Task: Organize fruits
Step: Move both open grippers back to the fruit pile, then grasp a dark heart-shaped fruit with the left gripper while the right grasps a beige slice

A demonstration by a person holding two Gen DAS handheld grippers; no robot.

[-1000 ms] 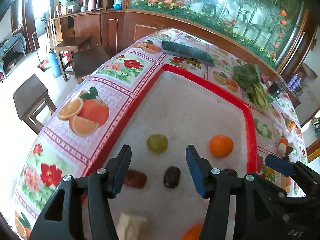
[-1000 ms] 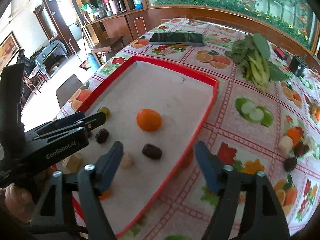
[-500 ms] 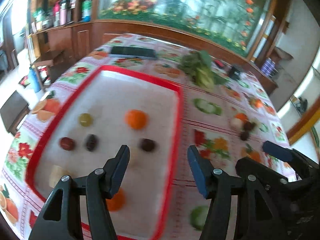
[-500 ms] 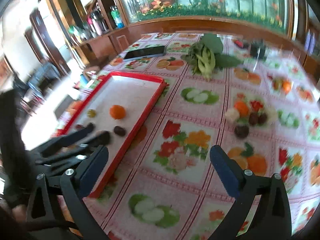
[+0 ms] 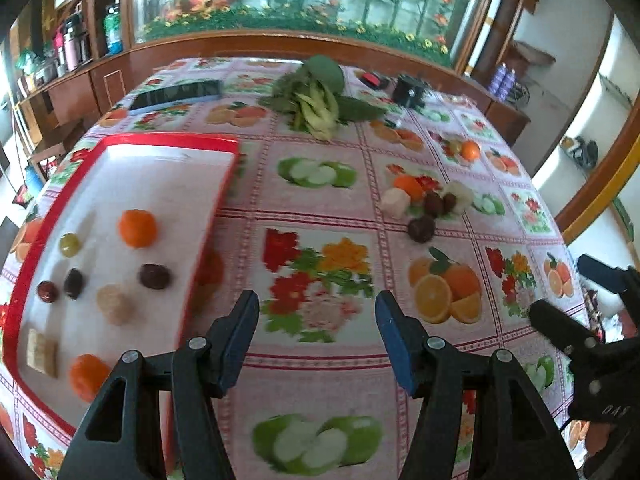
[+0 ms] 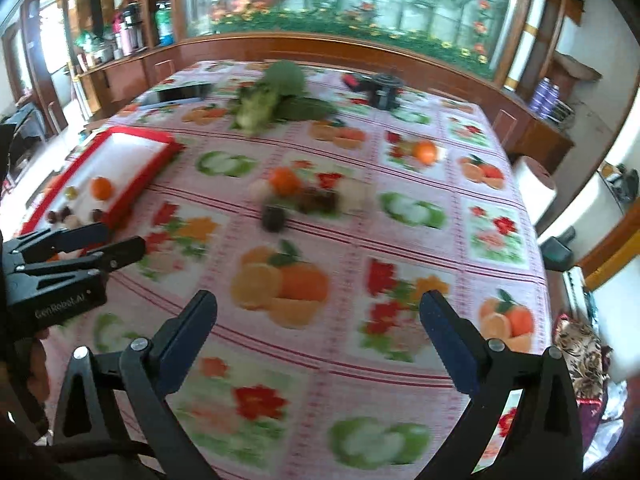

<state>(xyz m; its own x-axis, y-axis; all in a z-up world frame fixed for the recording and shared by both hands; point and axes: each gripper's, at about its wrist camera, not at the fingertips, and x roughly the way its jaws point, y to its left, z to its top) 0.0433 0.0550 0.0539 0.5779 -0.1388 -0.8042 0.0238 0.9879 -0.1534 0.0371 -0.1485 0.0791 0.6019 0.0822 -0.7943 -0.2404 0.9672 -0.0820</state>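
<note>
Fruits (image 5: 137,228) in red tray (image 5: 168,140) sharp only from left; both tools (image 5: 316,316) (image 6: 318,316) released, empty.

Cloth in front of both grippers lies bare – open run toward the loose fruit pile (image 5: 424,204) mid-table. Red tray (image 5: 224,184) rim blocks the left side, greens bunch (image 5: 316,108) & black box (image 5: 409,91) crowd the far edge.
</note>
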